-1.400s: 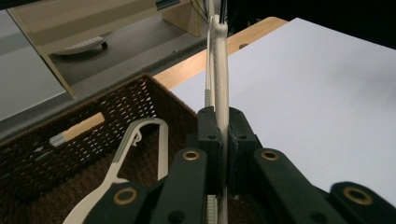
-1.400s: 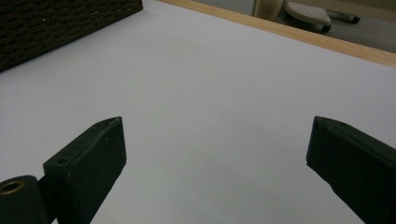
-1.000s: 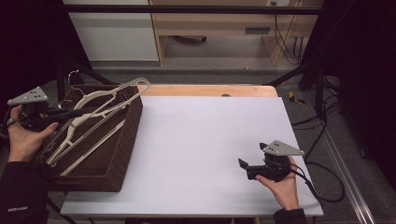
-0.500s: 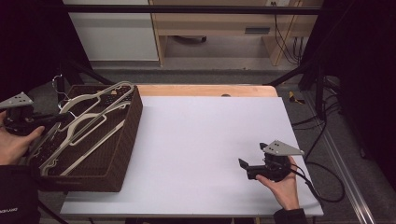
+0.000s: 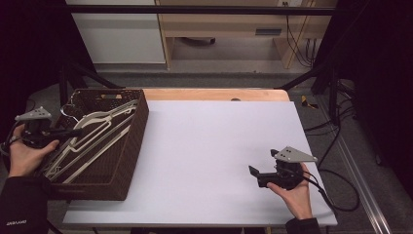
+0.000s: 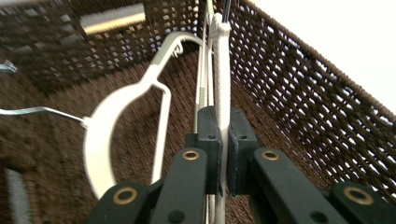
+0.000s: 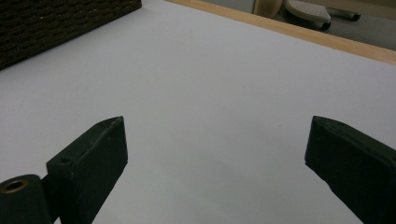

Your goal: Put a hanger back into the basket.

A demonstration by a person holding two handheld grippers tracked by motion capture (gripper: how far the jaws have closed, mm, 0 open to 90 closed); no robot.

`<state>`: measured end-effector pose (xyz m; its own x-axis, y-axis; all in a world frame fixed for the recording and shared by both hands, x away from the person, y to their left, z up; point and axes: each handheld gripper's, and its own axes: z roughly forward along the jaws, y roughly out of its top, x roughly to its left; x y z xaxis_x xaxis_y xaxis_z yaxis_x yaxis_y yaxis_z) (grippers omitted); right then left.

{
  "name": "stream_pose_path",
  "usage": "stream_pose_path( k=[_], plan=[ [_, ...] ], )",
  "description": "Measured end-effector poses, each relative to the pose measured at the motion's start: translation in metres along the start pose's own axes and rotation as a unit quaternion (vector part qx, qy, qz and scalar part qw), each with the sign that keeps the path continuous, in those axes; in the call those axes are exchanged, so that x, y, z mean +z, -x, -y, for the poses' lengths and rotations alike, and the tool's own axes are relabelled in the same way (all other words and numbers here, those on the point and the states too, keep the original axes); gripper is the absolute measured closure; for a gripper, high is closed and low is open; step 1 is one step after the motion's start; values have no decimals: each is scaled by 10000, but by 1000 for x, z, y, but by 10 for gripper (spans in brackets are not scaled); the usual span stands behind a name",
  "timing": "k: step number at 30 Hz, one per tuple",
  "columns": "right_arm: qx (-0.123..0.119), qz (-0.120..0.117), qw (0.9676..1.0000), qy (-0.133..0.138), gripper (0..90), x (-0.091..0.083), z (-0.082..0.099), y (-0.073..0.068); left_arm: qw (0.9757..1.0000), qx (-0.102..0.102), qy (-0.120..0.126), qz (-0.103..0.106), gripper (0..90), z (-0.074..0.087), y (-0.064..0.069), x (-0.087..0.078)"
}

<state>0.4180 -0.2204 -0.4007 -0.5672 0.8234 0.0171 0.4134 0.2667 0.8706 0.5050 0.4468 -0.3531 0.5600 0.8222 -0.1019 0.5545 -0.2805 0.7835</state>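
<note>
A dark brown wicker basket (image 5: 132, 146) stands at the table's left side with several white hangers (image 5: 103, 120) lying in it. My left gripper (image 5: 73, 132) reaches in over the basket's left wall, shut on the thin bar of one white hanger (image 6: 222, 70), which runs up between its pads. A second, curved hanger (image 6: 100, 135) rests on the basket floor to the left of it. My right gripper (image 5: 255, 174) sits low over the white tabletop at the front right, its jaws wide apart with nothing between them (image 7: 219, 144).
The white table surface (image 5: 209, 141) stretches between the basket and my right hand, with a wooden strip (image 5: 214, 94) along its far edge. The basket's corner (image 7: 56, 23) shows at the far left of the right gripper view. A cable (image 5: 336, 187) trails off the table's right edge.
My left hand has sunk and drawn back toward the left. The hangers it holds, earlier raised above the basket's rim, now lie down inside the basket. The right hand has stayed still.
</note>
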Motion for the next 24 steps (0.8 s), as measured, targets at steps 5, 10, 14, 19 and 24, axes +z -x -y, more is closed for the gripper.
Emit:
stream_pose_path(
  k=[5, 10, 14, 19, 24],
  plan=[
    [-16, -17, 10000, -7, 63, 1, 0, 0, 9993, -336, -25, 145, 857, 15, -6, 9],
    [-2, -16, 10000, -21, 63, 2, 0, 0, 9982, -603, 40, -20, 843, 20, -8, 14],
    [-28, -37, 10000, -49, 63, 2, 1, -1, 9961, -669, 80, -576, 758, 22, -9, 10],
    [-55, -45, 10000, -44, 60, 3, 1, 0, 9917, -774, 524, -880, 610, 27, -10, -8],
    [-55, -25, 10000, -30, 58, 3, 1, 0, 9900, -605, 943, -853, 487, 21, 7, -24]
  ],
)
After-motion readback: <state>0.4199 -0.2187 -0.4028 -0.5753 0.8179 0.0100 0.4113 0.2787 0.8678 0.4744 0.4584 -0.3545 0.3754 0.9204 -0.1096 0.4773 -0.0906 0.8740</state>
